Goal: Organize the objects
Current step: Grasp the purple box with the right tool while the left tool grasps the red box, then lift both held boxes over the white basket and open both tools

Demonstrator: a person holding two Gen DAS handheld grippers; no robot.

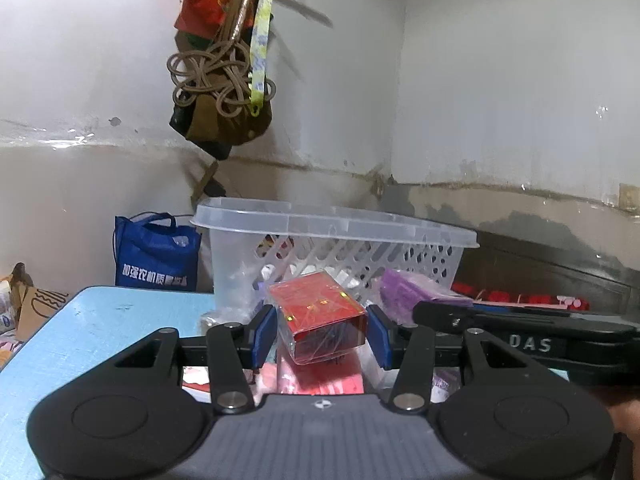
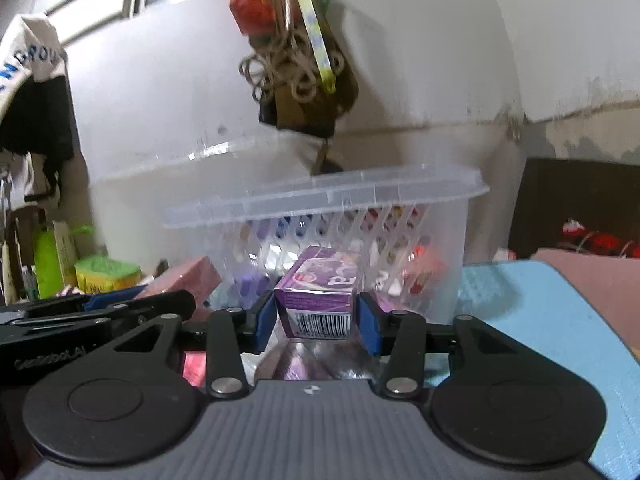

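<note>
Both glossy: left gripper (image 1: 322, 334) clamps red box (image 1: 320, 318), right gripper (image 2: 318, 322) purple carton (image 2: 318, 304).

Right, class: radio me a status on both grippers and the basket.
Left gripper shut on red box. Right gripper shut on purple box. Basket ahead, nothing blocking.

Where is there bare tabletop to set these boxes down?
Bare blue tabletop lies left of the left claw, below the blue bag; another patch lies right of the basket. Ahead of both claws, packets crowd against the basket.
</note>
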